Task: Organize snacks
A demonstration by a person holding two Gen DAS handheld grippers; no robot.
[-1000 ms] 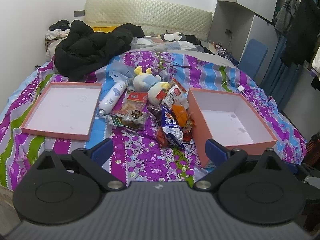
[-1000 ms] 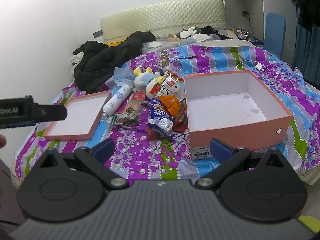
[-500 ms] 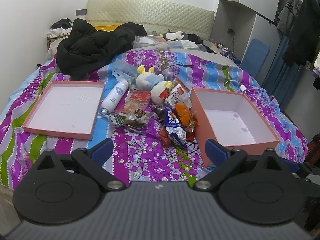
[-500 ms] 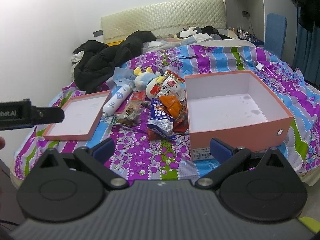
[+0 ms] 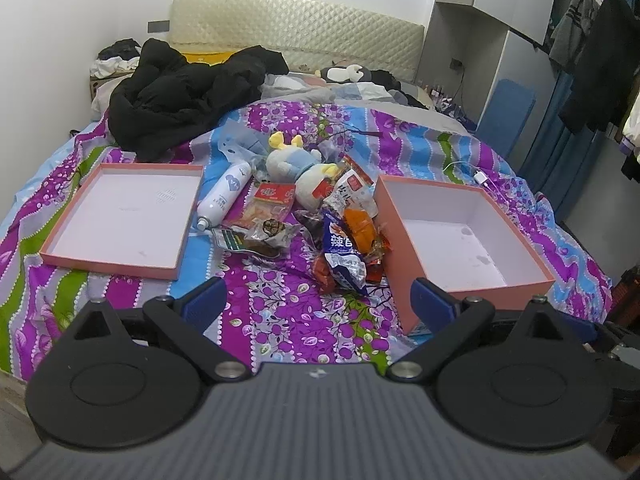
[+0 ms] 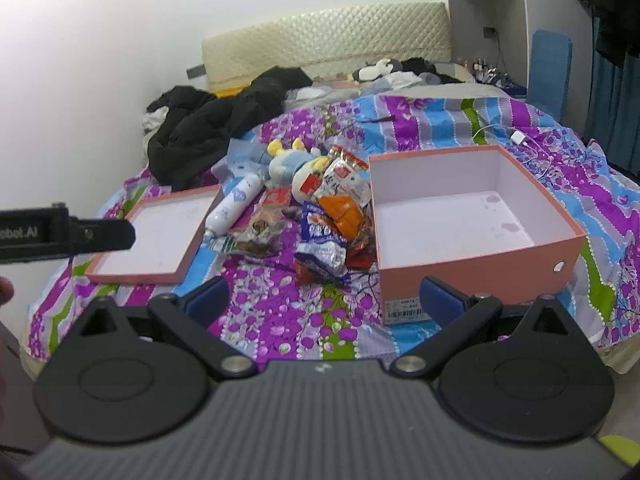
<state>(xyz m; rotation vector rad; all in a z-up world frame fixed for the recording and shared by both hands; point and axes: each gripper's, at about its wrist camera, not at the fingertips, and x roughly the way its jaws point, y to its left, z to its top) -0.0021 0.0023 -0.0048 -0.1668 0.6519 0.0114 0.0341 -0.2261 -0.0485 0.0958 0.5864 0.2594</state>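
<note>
A pile of snack packets (image 5: 344,240) lies on the bed between a shallow pink box lid (image 5: 120,216) on the left and a deep empty pink box (image 5: 460,240) on the right. The pile (image 6: 328,232), lid (image 6: 160,236) and box (image 6: 460,220) also show in the right wrist view. A plush toy (image 5: 300,168) and a white bottle (image 5: 224,196) lie at the pile's far side. My left gripper (image 5: 318,304) is open and empty, short of the pile. My right gripper (image 6: 322,300) is open and empty near the box's front corner. The left gripper's body (image 6: 64,232) shows at the left edge of the right wrist view.
A black jacket (image 5: 188,96) is heaped at the bed's far left. A white charger and cable (image 5: 478,176) lie behind the box. A blue chair (image 5: 508,120) and hanging clothes (image 5: 600,60) stand to the right. The bed's near edge lies just under both grippers.
The left wrist view has drawn back and risen a little, so the bed looks slightly farther. The right wrist view is nearly unchanged. Both grippers stay open.
</note>
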